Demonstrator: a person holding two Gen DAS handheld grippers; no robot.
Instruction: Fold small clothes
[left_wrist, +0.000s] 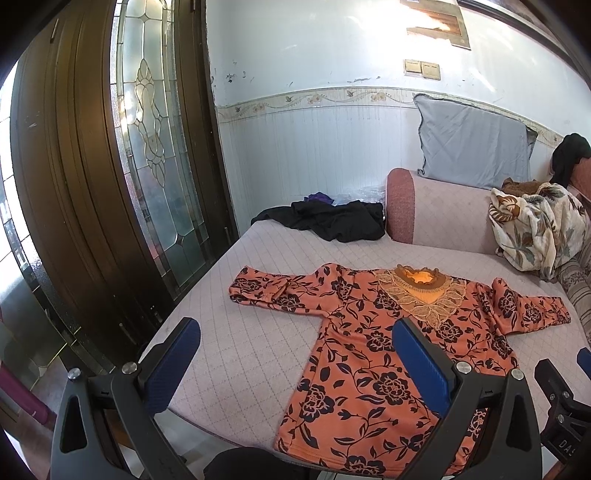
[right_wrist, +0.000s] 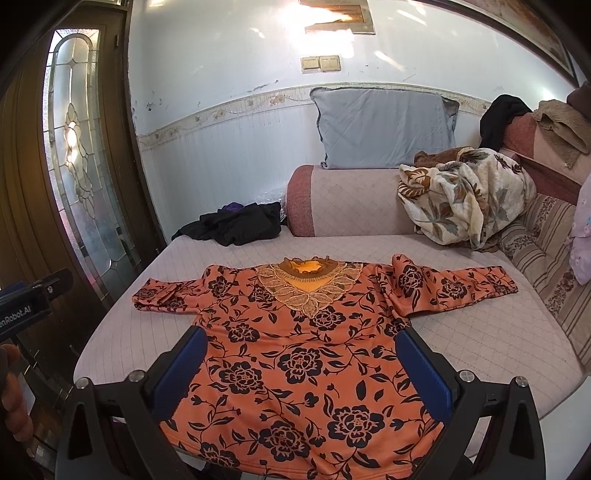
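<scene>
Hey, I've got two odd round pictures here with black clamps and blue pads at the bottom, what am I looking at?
Those clamps are two hand-held grippers; a person carries one in each hand, and a wide-angle camera on each looks forward along its fingers. One picture is from the left gripper, the other from the right gripper. Both are open and hold nothing.

On the quilted couch seat an orange floral top lies spread flat, sleeves out, not yet folded. Behind it lies a heap of black clothes; on the couch back sit a grey pillow and a crumpled leaf-print blanket. A wooden door with patterned glass stands to the left.
</scene>
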